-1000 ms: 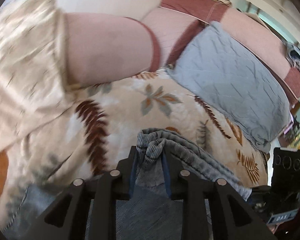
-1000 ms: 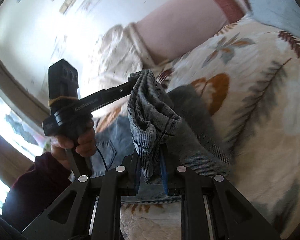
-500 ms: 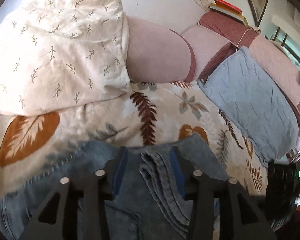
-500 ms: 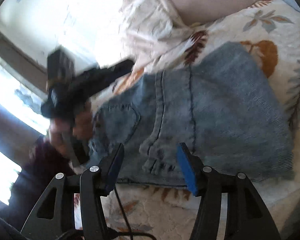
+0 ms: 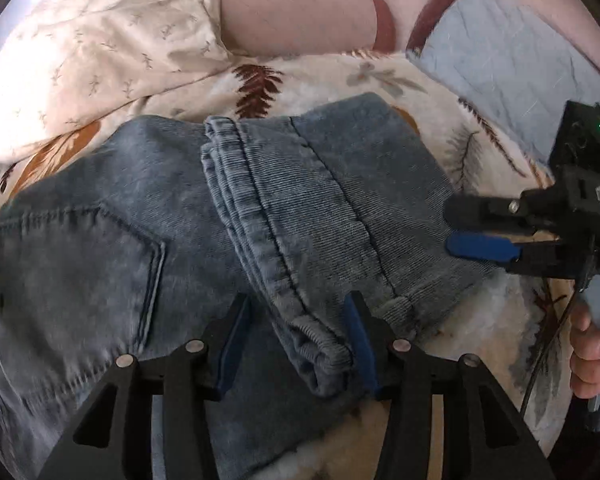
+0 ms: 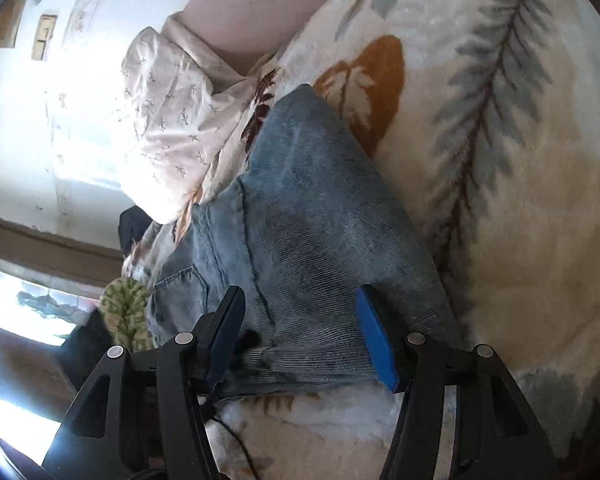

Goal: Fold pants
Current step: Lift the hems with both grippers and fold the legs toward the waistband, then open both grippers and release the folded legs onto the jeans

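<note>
Leaf-print blanket [image 5: 328, 80] under our folded jeans [image 5: 260, 208].
Our left gripper [image 5: 296, 344] and right gripper [image 6: 300, 336], just opened, straddle the hems, jaws apart.

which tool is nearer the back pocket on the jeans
Left. The left tool hangs open over the folded hems, just right of the back pocket. The right tool, also open, is at the far right edge of the jeans, across the fold from the pocket.

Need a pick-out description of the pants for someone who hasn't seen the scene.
Start at the leaf-print fleece blanket covering the bed. The blue denim pants lie folded in the middle of it, leg hems laid over the seat beside a back pocket. They are the only denim there; the pale sprig-print pillow and grey-blue cushion sit farther back.
</note>
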A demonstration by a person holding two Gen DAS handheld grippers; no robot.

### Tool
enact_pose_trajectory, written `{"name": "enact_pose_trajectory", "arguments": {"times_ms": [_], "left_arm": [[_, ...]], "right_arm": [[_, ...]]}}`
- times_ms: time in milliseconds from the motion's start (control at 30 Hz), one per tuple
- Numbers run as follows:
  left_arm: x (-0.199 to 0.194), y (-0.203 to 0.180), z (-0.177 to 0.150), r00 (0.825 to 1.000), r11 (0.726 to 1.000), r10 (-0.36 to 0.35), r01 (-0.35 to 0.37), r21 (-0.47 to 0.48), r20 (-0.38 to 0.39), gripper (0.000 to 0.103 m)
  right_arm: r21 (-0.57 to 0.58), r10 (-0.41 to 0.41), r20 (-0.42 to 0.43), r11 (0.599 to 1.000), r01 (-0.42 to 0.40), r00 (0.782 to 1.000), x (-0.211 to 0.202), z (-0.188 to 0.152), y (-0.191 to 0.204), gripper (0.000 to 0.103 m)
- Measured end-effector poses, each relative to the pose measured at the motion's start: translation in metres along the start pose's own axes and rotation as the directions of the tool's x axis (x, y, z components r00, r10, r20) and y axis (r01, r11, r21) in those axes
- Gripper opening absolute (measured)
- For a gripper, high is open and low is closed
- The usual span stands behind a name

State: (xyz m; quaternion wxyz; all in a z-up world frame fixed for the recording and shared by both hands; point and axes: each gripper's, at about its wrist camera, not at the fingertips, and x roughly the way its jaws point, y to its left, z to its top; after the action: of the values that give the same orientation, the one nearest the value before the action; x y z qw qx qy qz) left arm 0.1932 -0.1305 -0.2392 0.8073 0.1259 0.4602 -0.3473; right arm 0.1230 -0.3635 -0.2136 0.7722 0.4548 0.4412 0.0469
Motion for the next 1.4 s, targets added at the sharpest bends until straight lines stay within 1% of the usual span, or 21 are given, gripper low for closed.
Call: {"name": "enact_pose_trajectory", "arguments": {"times_ms": [100,200,300,333,400,467,533,567,600,667,733,800,833,933,1033,1100,1133,1200,1267,1333,1400], "left_arm": [[-0.003,0.006,-0.004,1.0,0.999,-0.011,0.01,-0.047,-0.009,0.051],[-0.008,0.006,-0.005,1.0,0.998,0.007,-0.007,-0.062,0.0,0.051],[-0.029,0.007,-0.014,0.998,0.993,0.019,-0.012,-0.115,0.065,0.051],[-0.039,0.007,-0.019,0.994,0.992,0.038,-0.026,-0.125,0.099,0.051],[-0.064,0.011,-0.034,0.978,0.985,0.124,-0.1,-0.142,0.168,0.051],[-0.088,0.021,-0.052,0.948,0.959,0.252,-0.218,-0.179,0.194,0.057],[-0.112,0.044,-0.074,0.907,0.908,0.373,-0.314,-0.277,0.196,0.067],[-0.124,0.059,-0.086,0.884,0.869,0.429,-0.347,-0.354,0.187,0.074],[-0.134,0.074,-0.097,0.868,0.829,0.466,-0.362,-0.426,0.171,0.076],[-0.152,0.107,-0.115,0.85,0.732,0.512,-0.359,-0.578,0.12,0.077],[-0.161,0.132,-0.13,0.849,0.651,0.518,-0.313,-0.692,0.103,0.078],[-0.16,0.151,-0.14,0.837,0.593,0.544,-0.33,-0.734,0.064,0.078],[-0.16,0.16,-0.143,0.837,0.575,0.545,-0.329,-0.749,0.05,0.078],[-0.16,0.182,-0.144,0.865,0.533,0.499,-0.25,-0.808,0.061,0.078],[-0.151,0.19,-0.144,0.875,0.512,0.483,-0.261,-0.818,0.024,0.078],[-0.147,0.192,-0.152,0.888,0.505,0.46,-0.246,-0.827,0.017,0.078],[-0.144,0.191,-0.153,0.885,0.508,0.465,-0.259,-0.821,0.009,0.078],[-0.139,0.187,-0.15,0.88,0.522,0.475,-0.288,-0.803,-0.007,0.079],[-0.135,0.183,-0.145,0.873,0.532,0.487,-0.303,-0.791,-0.007,0.085],[-0.128,0.182,-0.139,0.871,0.557,0.49,-0.334,-0.761,-0.024,0.089],[-0.122,0.183,-0.134,0.87,0.565,0.491,-0.352,-0.746,-0.039,0.09]], "right_arm": [[-0.029,-0.012,-0.038,1.0,0.011,0.999,0.0,-0.005,0.002,0.055],[-0.066,-0.031,-0.038,0.997,0.029,0.999,-0.001,-0.008,0.007,0.055],[-0.086,-0.041,-0.006,0.996,0.04,0.999,-0.004,-0.01,0.014,0.058],[-0.1,-0.047,0.005,0.994,0.047,0.999,-0.005,-0.011,0.015,0.058],[-0.173,-0.066,0.051,0.982,0.074,0.996,-0.01,-0.015,0.027,0.06],[-0.256,-0.079,0.119,0.961,0.107,0.99,-0.015,-0.022,0.043,0.061],[-0.307,-0.077,0.15,0.944,0.121,0.986,-0.014,-0.029,0.054,0.062],[-0.332,-0.076,0.156,0.935,0.125,0.985,-0.012,-0.033,0.06,0.063],[-0.36,-0.079,0.159,0.923,0.132,0.984,-0.009,-0.037,0.065,0.063],[-0.409,-0.083,0.165,0.901,0.145,0.983,-0.005,-0.045,0.073,0.063],[-0.455,-0.072,0.166,0.879,0.142,0.983,0.0,-0.056,0.081,0.063],[-0.489,-0.066,0.168,0.861,0.142,0.984,0.003,-0.066,0.086,0.063],[-0.5,-0.075,0.173,0.852,0.153,0.982,0.006,-0.071,0.09,0.063],[-0.522,-0.087,0.144,0.839,0.15,0.986,0.02,-0.078,0.109,0.063],[-0.562,-0.085,0.075,0.819,0.112,0.994,0.047,-0.078,0.153,0.064],[-0.625,-0.081,0.033,0.776,0.084,0.996,0.065,-0.077,0.188,0.067],[-0.67,-0.083,-0.002,0.74,0.061,0.997,0.083,-0.074,0.22,0.07],[-0.715,-0.09,-0.062,0.699,0.019,0.994,0.111,-0.071,0.26,0.074],[-0.755,-0.121,-0.16,0.654,-0.043,0.98,0.152,-0.07,0.301,0.074],[-0.788,-0.185,-0.222,0.612,-0.065,0.957,0.195,-0.075,0.331,0.074],[-0.807,-0.231,-0.264,0.585,-0.084,0.936,0.225,-0.078,0.344,0.074]]}}
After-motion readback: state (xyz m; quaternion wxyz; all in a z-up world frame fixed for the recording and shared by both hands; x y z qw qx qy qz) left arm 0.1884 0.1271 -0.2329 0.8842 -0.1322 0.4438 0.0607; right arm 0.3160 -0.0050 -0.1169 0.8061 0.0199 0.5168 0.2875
